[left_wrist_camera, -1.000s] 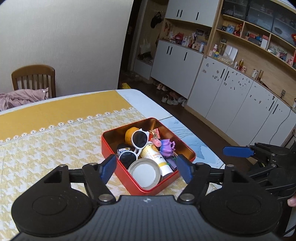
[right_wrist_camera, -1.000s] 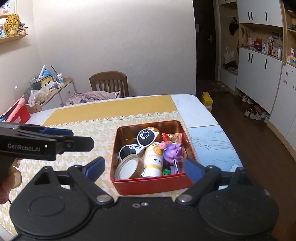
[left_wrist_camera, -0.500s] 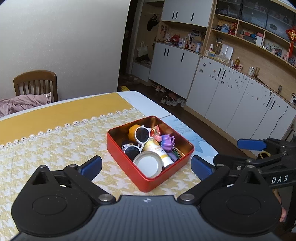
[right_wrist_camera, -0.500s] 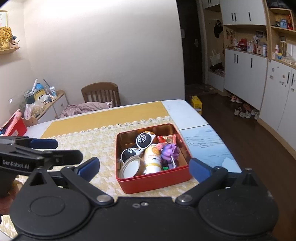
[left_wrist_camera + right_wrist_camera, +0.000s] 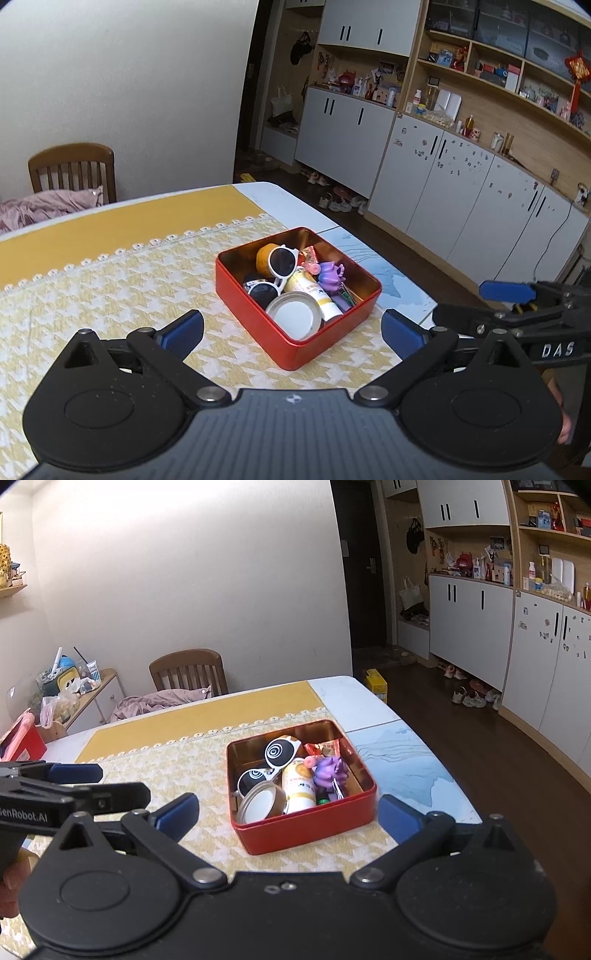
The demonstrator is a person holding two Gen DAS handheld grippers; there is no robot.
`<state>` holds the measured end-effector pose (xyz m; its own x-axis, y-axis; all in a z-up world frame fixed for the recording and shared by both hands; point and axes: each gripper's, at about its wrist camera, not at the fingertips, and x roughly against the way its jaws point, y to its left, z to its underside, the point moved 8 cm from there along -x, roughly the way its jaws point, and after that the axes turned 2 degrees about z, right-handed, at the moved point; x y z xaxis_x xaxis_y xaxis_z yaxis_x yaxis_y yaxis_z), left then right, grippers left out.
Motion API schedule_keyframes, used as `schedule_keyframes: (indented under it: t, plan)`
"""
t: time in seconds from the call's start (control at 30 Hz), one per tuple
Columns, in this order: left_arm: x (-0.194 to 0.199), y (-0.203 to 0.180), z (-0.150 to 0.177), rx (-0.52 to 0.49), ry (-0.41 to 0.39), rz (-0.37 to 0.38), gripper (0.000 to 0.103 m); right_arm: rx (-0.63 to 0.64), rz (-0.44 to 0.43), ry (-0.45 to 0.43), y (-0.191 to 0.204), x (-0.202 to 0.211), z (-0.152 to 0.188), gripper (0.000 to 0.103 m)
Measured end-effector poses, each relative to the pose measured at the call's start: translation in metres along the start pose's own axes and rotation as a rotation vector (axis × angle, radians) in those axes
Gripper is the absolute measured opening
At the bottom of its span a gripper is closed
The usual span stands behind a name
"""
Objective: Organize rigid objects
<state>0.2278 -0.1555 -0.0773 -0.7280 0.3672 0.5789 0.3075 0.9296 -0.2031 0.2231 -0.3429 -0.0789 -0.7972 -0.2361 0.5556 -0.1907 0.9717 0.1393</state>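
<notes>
— How far along?
— Looks nearly done: red tin [image 5: 295,334] on the tabletop [image 5: 92,280] packed with sunglasses [image 5: 282,260], tape roll [image 5: 294,314], yellow bottle [image 5: 312,290], purple toy [image 5: 331,274]; nothing loose seen around the tin
— And the tongs?
— Left tongs [image 5: 291,328] and right tongs [image 5: 288,814] both spread wide, empty, held back from the tin's near side
— Versus a second ago?
— Wider open, pulled farther from the tin
</notes>
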Motion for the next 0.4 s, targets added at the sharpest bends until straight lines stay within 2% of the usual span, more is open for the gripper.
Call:
schedule_keyframes:
  t: [0.4]
  plan:
    - [0.002, 0.012, 0.001, 0.014, -0.007, -0.041, 0.103, -0.022, 0.018, 0.010, 0.002, -0.001, 0.005, 0.103]
